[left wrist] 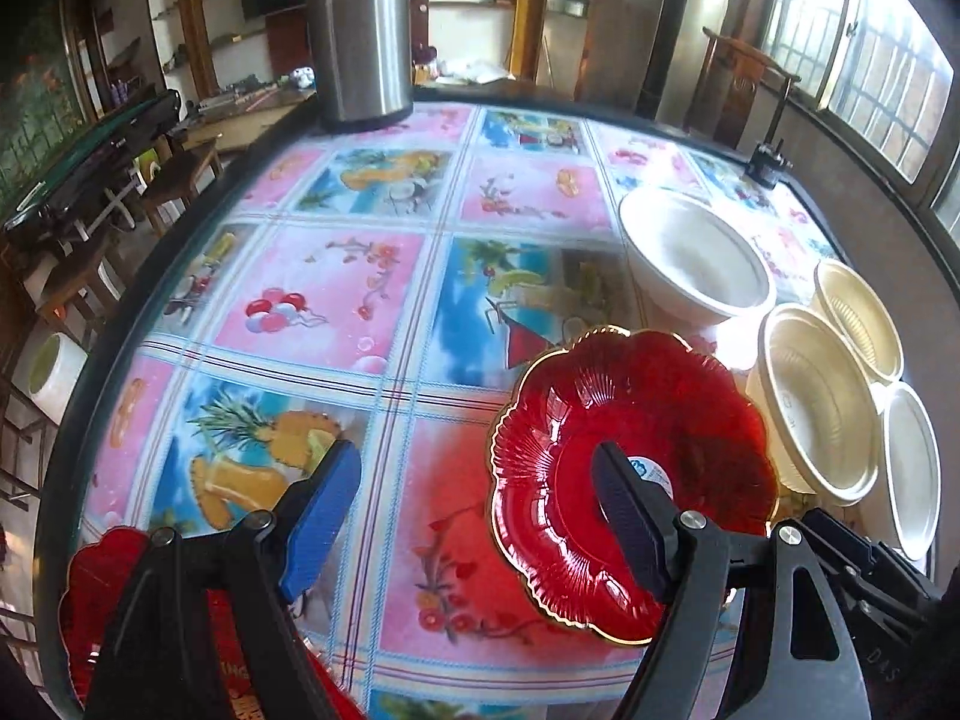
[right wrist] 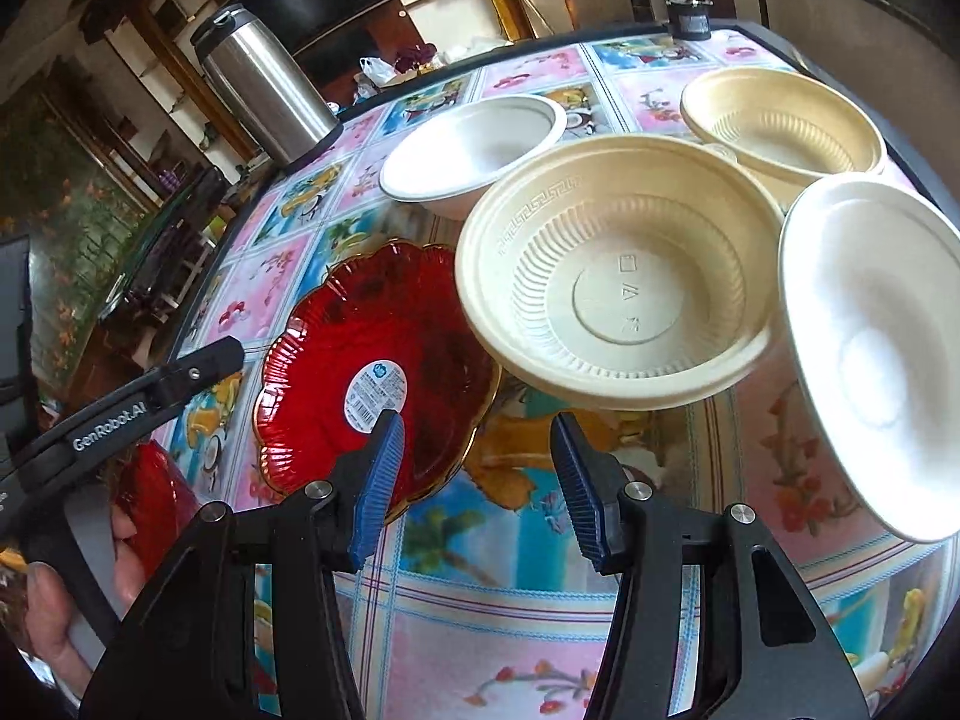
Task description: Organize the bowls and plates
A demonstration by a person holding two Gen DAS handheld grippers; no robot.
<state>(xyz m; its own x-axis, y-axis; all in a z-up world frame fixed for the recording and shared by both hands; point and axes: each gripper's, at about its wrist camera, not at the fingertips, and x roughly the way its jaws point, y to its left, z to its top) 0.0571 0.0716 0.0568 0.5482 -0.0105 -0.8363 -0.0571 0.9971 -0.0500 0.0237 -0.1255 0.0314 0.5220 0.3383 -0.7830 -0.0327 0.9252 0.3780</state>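
Plates and bowls lie ahead of both tools: the left hand-held gripper [left wrist: 474,510] stands with jaws wide apart and empty, its right finger over the red plate [left wrist: 630,438] on the table [left wrist: 360,276]. The right hand-held gripper [right wrist: 474,480], jaws partly apart and empty, points toward the cream bowl [right wrist: 618,288] just beyond its tips, the nearer tool to the bowls.

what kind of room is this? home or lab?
Most likely a lived-in home dining room, not a lab. The table wears a fruit-print plastic cloth, a steel thermos flask stands at its far edge, and wooden shelves with household clutter line the back wall beside barred windows.
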